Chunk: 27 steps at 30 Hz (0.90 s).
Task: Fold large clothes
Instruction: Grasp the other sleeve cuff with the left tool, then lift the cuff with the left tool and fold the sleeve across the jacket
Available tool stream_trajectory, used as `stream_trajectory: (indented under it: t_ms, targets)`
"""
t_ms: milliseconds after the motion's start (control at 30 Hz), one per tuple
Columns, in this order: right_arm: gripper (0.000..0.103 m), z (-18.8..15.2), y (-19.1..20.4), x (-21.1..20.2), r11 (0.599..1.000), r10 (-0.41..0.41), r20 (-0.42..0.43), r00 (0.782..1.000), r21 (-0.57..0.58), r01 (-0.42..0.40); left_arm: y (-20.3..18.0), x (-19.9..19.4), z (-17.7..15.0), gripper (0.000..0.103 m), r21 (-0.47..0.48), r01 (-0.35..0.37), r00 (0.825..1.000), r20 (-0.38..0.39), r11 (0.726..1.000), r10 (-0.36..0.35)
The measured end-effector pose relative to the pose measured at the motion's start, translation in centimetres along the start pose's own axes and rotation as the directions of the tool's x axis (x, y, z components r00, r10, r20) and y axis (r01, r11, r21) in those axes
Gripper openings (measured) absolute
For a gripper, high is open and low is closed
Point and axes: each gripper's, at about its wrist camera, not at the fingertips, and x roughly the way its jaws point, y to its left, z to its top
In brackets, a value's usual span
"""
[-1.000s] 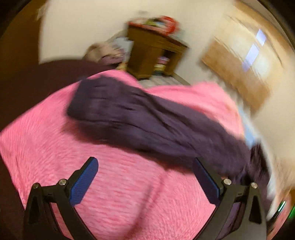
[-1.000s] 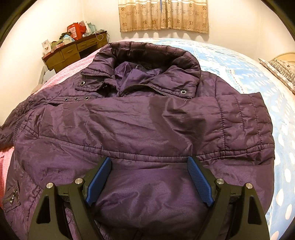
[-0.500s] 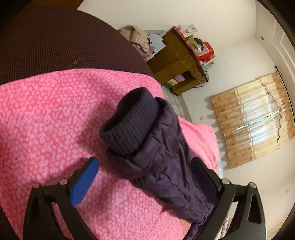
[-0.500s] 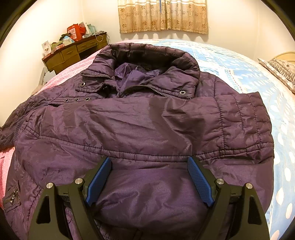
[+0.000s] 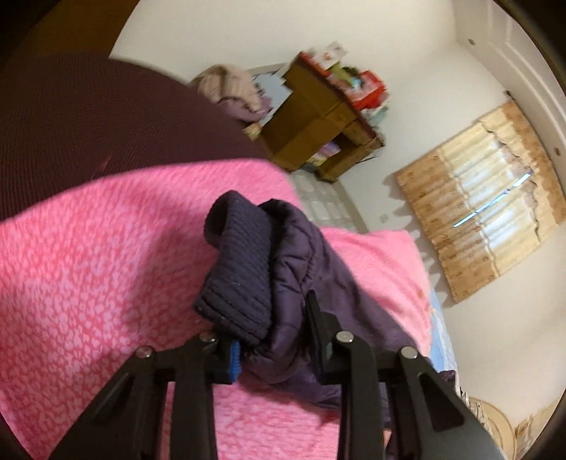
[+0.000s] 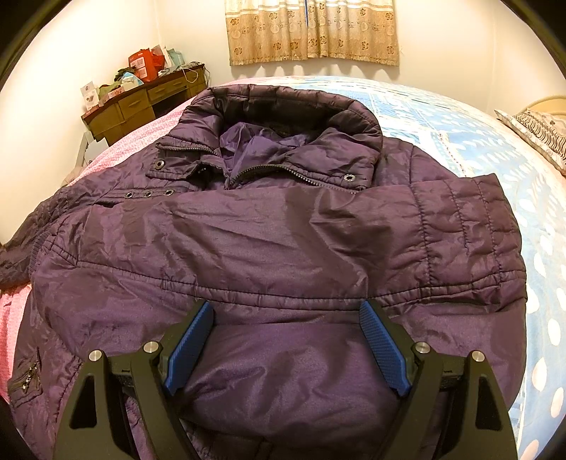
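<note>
A large purple padded jacket [image 6: 283,247] lies face up on the bed, collar at the far side. One sleeve is folded across its chest. My right gripper [image 6: 286,339] is open and hovers over the jacket's lower front, touching nothing. In the left wrist view my left gripper [image 5: 272,339] is shut on the other sleeve [image 5: 304,283] just behind its dark ribbed cuff [image 5: 240,269], which sticks up between the fingers above the pink blanket [image 5: 88,283].
The bed has a pink blanket [image 6: 10,318] on the left and a blue dotted sheet [image 6: 513,170] on the right. A wooden desk [image 6: 141,102] with clutter stands by the wall at the left. A curtain [image 6: 311,32] hangs behind. A pillow [image 6: 541,131] lies far right.
My left gripper has closed on the sleeve near its cuff and lifted it a little; half a second ago it was open around it. The right gripper has not moved.
</note>
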Motion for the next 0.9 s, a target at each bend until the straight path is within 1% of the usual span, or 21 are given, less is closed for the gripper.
stream_trajectory:
  t_ms: [67,167,267,333,433,500,567,600,633,667,700,767,833,900]
  targets:
    - [0.085,0.0,0.0,0.0,1.0,0.0,0.0,1.0,0.001,0.0,-0.9,-1.0,0.3,0.028,0.036,0.027,0.999,0.021,0.999,-0.028]
    - [0.085,0.0,0.0,0.0,1.0,0.001,0.001,1.0,0.001,-0.001,-3.3,-2.3,1.2,0.028,0.105,0.067,0.996,0.046,0.992,-0.072]
    - [0.085,0.0,0.0,0.0,1.0,-0.001,0.0,1.0,0.0,0.001,-6.3,-3.7,1.7,0.028,0.173,0.13,0.989,0.053,0.976,-0.141]
    - [0.085,0.0,0.0,0.1,1.0,-0.004,-0.003,1.0,-0.002,0.004,-8.0,-4.5,1.7,0.027,0.202,0.18,0.98,0.045,0.963,-0.193]
    - [0.085,0.4,-0.1,-0.3,1.0,0.005,-0.018,1.0,0.001,-0.005,-10.6,-5.4,1.5,0.027,0.25,0.225,0.969,0.044,0.942,-0.243]
    - [0.085,0.7,-0.6,-1.4,0.999,0.029,-0.004,1.0,0.034,-0.029,-12.8,-5.7,1.4,0.027,0.286,0.266,0.959,0.015,0.921,-0.282]
    - [0.085,0.9,-1.5,-3.7,0.993,0.071,0.055,0.996,0.094,-0.076,-14.5,-5.7,1.1,0.027,0.317,0.295,0.952,-0.015,0.901,-0.307]
    - [0.085,0.9,-2.0,-5.0,0.989,0.082,0.093,0.992,0.119,-0.093,-15.4,-5.9,0.9,0.027,0.337,0.306,0.948,-0.02,0.89,-0.318]
    - [0.085,0.9,-2.4,-5.9,0.986,0.084,0.118,0.989,0.135,-0.1,-16.9,-6.0,0.7,0.026,0.372,0.319,0.942,-0.025,0.872,-0.334]
    - [0.085,0.6,-2.9,-7.0,0.982,0.086,0.148,0.985,0.154,-0.109,-18.0,-6.2,0.5,0.026,0.397,0.322,0.94,-0.025,0.859,-0.34]
    - [0.086,0.3,-3.4,-7.9,0.979,0.086,0.169,0.982,0.168,-0.115,-18.6,-6.3,0.4,0.026,0.41,0.327,0.937,-0.024,0.851,-0.348]
    - [0.086,-0.4,-4.3,-9.3,0.976,0.072,0.201,0.977,0.186,-0.111,-20.9,-6.6,0.0,0.026,0.439,0.358,0.923,-0.034,0.824,-0.383]
    - [0.086,-1.4,-5.3,-10.5,0.977,0.034,0.226,0.973,0.197,-0.08,-22.8,-7.0,-0.6,0.026,0.465,0.382,0.91,-0.04,0.799,-0.412]
    - [0.086,-2.3,-6.0,-11.3,0.976,0.009,0.243,0.97,0.207,-0.061,-24.7,-7.6,-1.6,0.025,0.499,0.408,0.895,-0.055,0.764,-0.442]
